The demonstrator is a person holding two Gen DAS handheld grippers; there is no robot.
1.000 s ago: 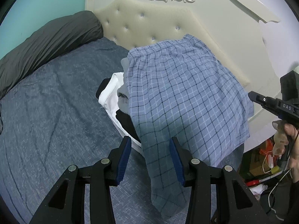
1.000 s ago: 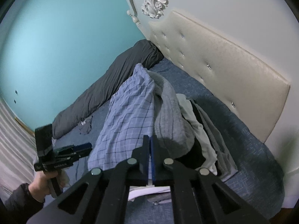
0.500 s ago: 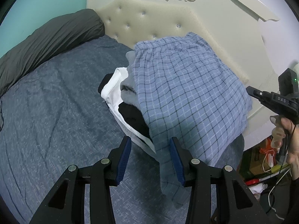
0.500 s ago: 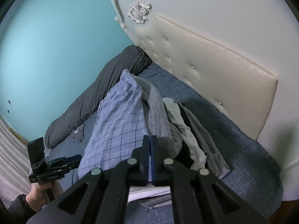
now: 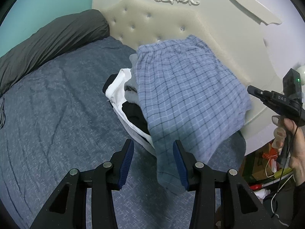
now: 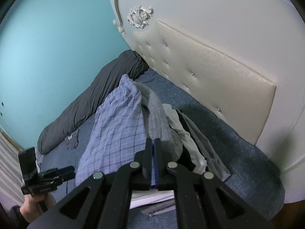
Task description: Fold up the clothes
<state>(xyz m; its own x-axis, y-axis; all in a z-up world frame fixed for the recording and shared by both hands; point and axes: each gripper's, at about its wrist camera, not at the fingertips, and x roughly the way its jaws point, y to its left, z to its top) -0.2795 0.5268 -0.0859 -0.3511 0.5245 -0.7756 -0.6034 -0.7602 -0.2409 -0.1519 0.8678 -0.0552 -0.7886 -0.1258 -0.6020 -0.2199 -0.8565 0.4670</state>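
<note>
A blue plaid garment (image 5: 186, 87) drapes over a pile of clothes on the bed (image 5: 57, 114). Its right corner meets the fingertips of my right gripper (image 6: 153, 143), which is shut on that edge. The plaid cloth (image 6: 118, 126) slopes away to the left of those fingers. The right gripper (image 5: 253, 92) is held by a hand at the right edge of the left wrist view. My left gripper (image 5: 153, 164) stands open just above the bed. The garment's hanging leg shows between its pads, untouched. A hand holds the left gripper (image 6: 70, 171) at the lower left of the right wrist view.
Under the plaid cloth lie a white garment (image 5: 116, 93), a grey one (image 5: 131, 95) and a black one (image 5: 135, 116). A dark grey rolled duvet (image 5: 47, 43) runs along the far side. The cream tufted headboard (image 5: 162, 24) stands behind the pile. Clutter (image 5: 266, 164) lies beside the bed.
The plaid garment has slid right across the pile, baring more of the grey and black clothes, and its hanging leg has drawn up. The left gripper has shifted a little. Neither gripper's jaws have changed.
</note>
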